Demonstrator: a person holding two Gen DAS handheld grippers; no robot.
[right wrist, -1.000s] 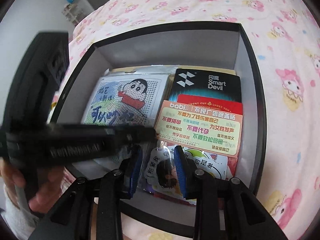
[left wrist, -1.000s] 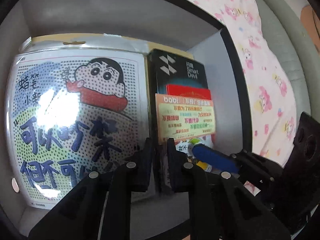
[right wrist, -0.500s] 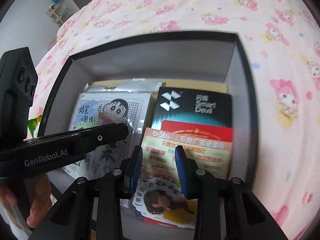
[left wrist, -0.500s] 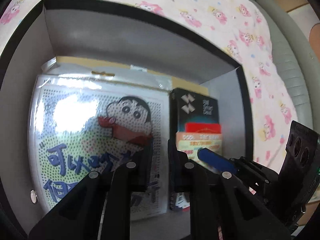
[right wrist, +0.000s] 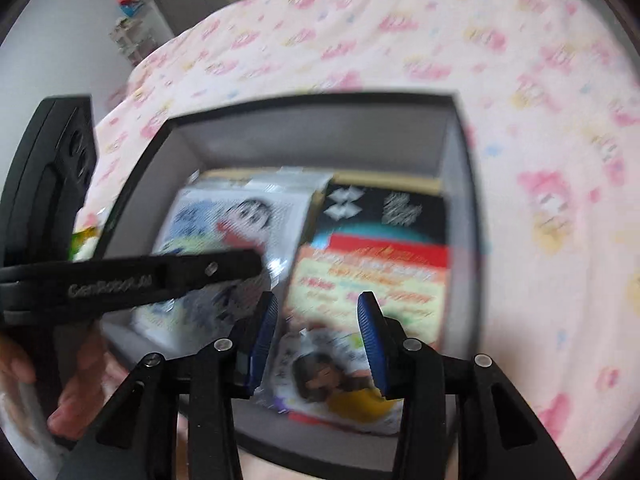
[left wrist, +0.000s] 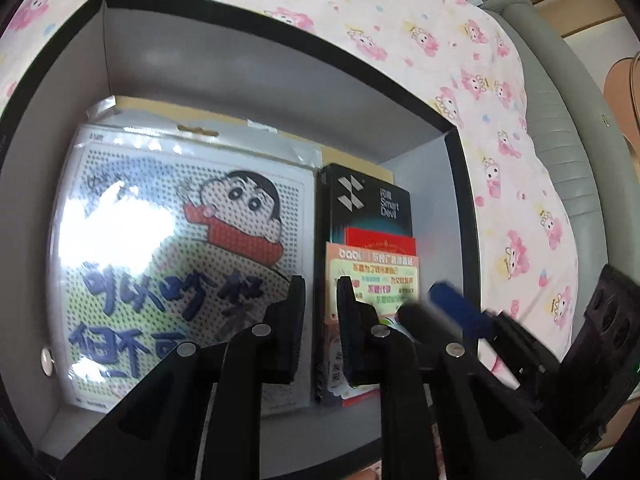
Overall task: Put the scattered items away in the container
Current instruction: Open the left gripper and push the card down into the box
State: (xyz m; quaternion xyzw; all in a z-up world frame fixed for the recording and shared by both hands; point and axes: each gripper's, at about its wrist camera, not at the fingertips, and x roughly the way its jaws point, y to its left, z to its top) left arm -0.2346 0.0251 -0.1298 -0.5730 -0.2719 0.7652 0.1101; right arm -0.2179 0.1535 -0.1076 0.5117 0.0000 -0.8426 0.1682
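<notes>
Nearest, the left tongs hover just above the box with a narrow gap between their pads, grasping nothing. The right tongs are released, spread wide over the cartoon-face plastic sachet at the near end of the pile. Inside the black-rimmed grey cardboard box lie the clear-bagged dotted cartoon-boy board on the left and, beside it, a stack: orange printed card, red card, black "Smart Devil" packet. Beyond is the pink-patterned bedsheet. The risk, as I judge it: the two tongs are close, so a hasty withdrawal could knock them together or snag the loose sachet out
</notes>
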